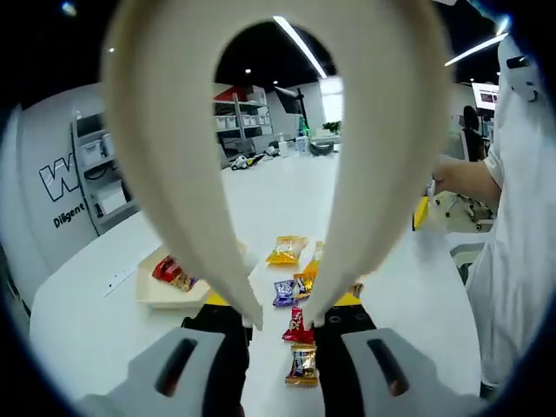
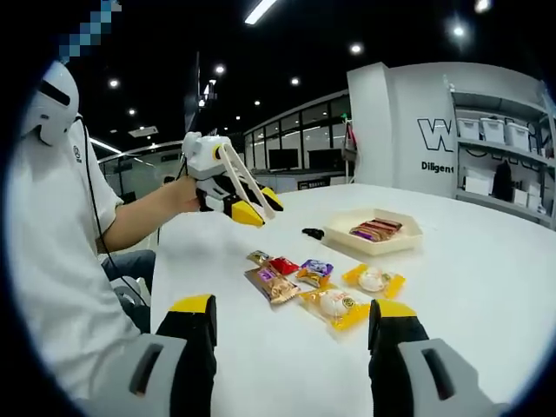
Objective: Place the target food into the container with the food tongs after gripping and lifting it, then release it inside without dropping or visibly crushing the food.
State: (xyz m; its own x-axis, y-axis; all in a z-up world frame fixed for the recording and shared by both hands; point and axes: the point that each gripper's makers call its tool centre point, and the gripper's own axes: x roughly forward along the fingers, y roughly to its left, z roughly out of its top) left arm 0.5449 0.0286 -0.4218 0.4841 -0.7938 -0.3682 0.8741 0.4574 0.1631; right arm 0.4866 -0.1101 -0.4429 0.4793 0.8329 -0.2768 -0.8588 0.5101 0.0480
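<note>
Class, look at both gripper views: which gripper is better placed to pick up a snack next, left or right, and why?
Left, probably. The left gripper holds the cream plastic tongs, whose open tips hover just above the red-wrapped snack. The right gripper holds nothing.

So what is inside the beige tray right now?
The beige tray holds wrapped snacks, red and purple-brown. In the left gripper view a tong arm covers part of the tray, so an exact count is uncertain.

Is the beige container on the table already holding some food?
Yes: in the right gripper view the container on the table holds a few wrapped snacks.
</note>
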